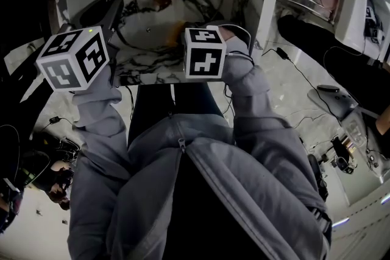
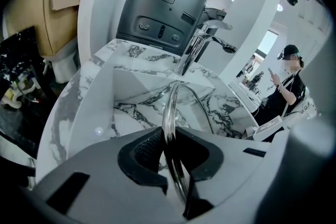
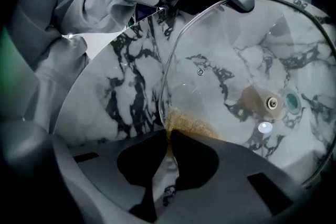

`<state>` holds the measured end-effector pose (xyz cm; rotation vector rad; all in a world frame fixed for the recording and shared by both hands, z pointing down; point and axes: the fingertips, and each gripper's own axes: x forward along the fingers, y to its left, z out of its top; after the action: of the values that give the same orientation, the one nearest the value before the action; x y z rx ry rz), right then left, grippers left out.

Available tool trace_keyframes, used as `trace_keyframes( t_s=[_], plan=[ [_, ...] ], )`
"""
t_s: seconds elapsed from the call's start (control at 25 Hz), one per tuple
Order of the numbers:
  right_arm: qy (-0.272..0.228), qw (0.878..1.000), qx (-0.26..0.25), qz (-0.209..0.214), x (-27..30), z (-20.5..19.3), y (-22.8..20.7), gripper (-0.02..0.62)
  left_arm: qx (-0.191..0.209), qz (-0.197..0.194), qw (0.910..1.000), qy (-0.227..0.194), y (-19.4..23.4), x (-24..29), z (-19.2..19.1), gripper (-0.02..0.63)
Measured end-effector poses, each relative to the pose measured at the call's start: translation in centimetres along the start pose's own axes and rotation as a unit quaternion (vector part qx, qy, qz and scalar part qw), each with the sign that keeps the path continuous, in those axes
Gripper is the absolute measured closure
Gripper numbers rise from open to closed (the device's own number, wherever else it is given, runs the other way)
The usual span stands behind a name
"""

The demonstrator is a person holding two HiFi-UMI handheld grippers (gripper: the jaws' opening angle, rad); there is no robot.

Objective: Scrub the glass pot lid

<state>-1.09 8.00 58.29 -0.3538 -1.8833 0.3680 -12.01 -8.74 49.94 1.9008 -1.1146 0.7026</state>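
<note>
Edgewise, glass lid (image 2: pixel 171 106) within left claw (image 2: pixel 168 140)

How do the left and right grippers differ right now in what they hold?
The left gripper clamps the lid by its rim, on edge over the sink; the right gripper pinches a brown pad. The left's jaws stand slightly apart around the rim; the right's are nearly together on the thin pad. Both are shut on something at the same lid.
</note>
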Motion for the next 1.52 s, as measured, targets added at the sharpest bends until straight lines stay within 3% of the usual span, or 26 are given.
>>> trace_keyframes(
  t_s=[0.12, 0.24, 0.4, 0.56, 0.8, 0.88, 1.2, 1.52],
  plan=[
    [-0.009, 0.999, 0.008, 0.03, -0.3, 0.0, 0.7, 0.549, 0.002, -0.002, 1.0, 0.001, -0.1, 0.0, 0.0, 0.535],
    [-0.035, 0.999, 0.025, 0.013, -1.9, 0.3, 0.2, 0.549, 0.004, -0.004, 1.0, 0.004, -0.1, 0.1, 0.0, 0.534],
    [-0.073, 0.994, 0.044, -0.064, -5.9, 0.9, -2.3, 0.551, 0.008, -0.005, 0.9999, 0.006, -0.1, 0.2, 0.1, 0.534],
    [-0.085, 0.981, 0.056, -0.165, -10.6, 0.3, -5.4, 0.551, 0.007, -0.006, 0.9999, 0.009, -0.1, 0.3, 0.1, 0.534],
    [-0.09, 0.939, 0.085, -0.32, -15.7, -0.9, -10.3, 0.551, 0.01, -0.007, 0.9998, 0.014, 0.0, 0.3, 0.1, 0.533],
    [-0.087, 0.929, 0.088, -0.349, -16.2, -1.2, -11.6, 0.551, 0.01, -0.008, 0.9998, 0.016, 0.2, 0.3, 0.2, 0.534],
    [-0.073, 0.914, 0.086, -0.391, -14.7, -0.6, -16.3, 0.551, 0.011, -0.002, 0.9997, 0.022, 1.2, 0.0, 0.2, 0.532],
    [0.003, 0.927, 0.084, -0.366, -9.9, -2.5, -18.4, 0.549, 0.008, 0.002, 0.9996, 0.025, 1.6, 0.1, 0.3, 0.531]
  ],
)
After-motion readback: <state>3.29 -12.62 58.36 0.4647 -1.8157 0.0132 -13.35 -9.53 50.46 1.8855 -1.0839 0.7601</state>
